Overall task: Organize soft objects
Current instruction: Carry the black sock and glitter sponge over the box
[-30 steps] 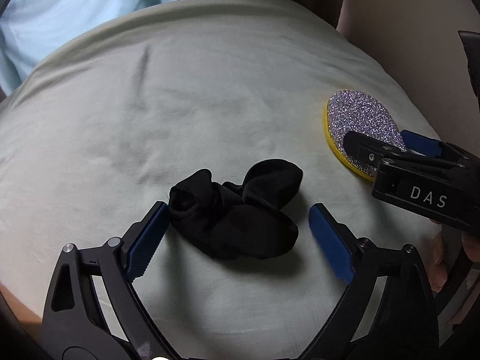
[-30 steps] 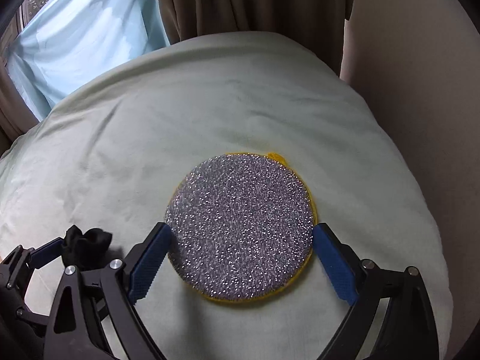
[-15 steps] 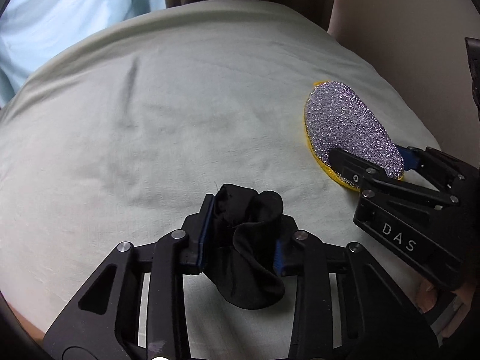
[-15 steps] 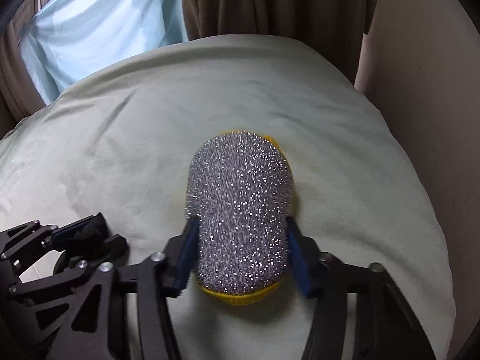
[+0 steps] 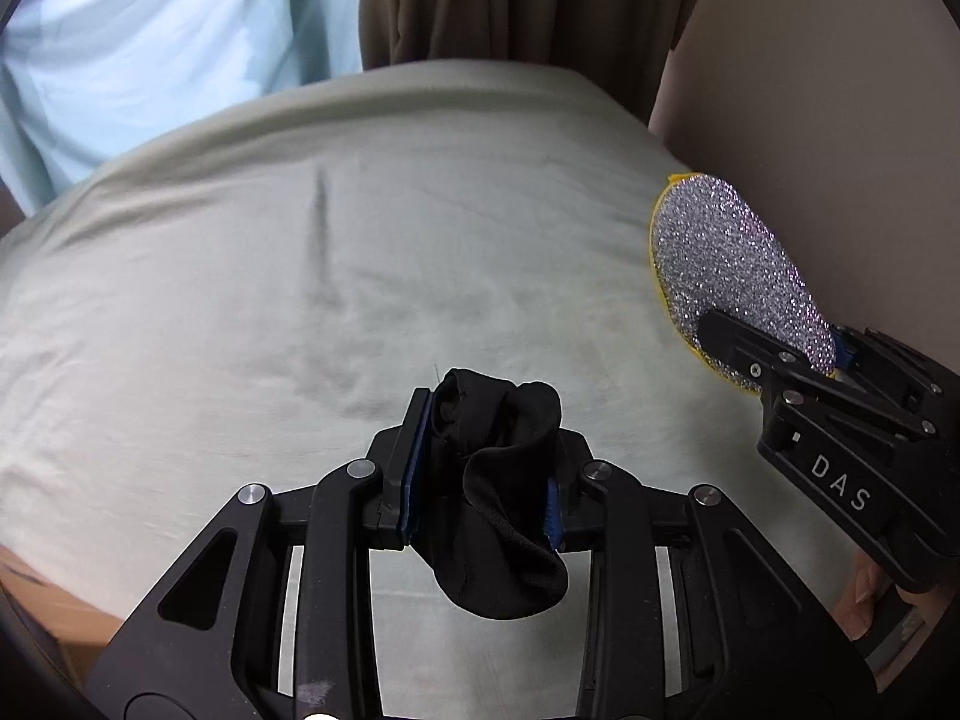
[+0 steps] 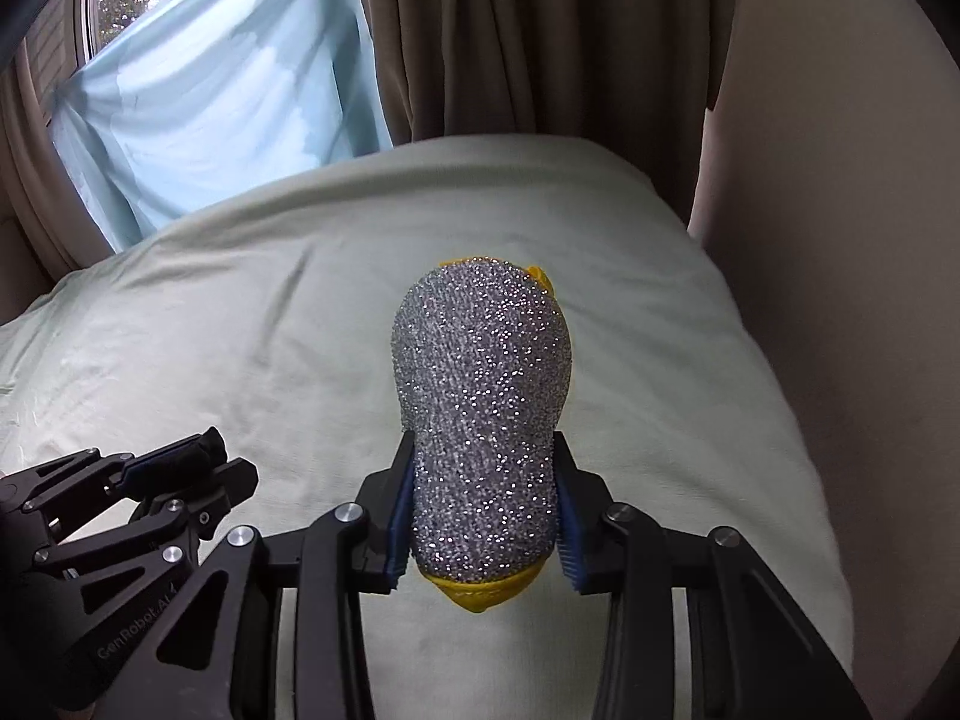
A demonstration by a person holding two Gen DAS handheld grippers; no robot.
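Note:
My left gripper [image 5: 486, 468] is shut on a crumpled black sock [image 5: 498, 504] and holds it above the pale green bed sheet [image 5: 300, 276]; the sock hangs down between the blue pads. My right gripper [image 6: 483, 510] is shut on a round silver glitter scrub sponge with a yellow back [image 6: 483, 414], squeezed into a bulge and lifted off the sheet. The sponge [image 5: 732, 276] and right gripper [image 5: 774, 360] also show at the right of the left wrist view. The left gripper [image 6: 198, 468] shows at the lower left of the right wrist view.
The sheet [image 6: 270, 312] covers a rounded bed surface. A beige wall [image 6: 840, 180] runs close along the right. Brown curtains [image 6: 510, 48] and a light blue cloth [image 6: 210, 108] hang behind the far edge.
Both grippers closed from open, the left on the sock and the right on the sponge, and both have lifted their objects off the sheet.

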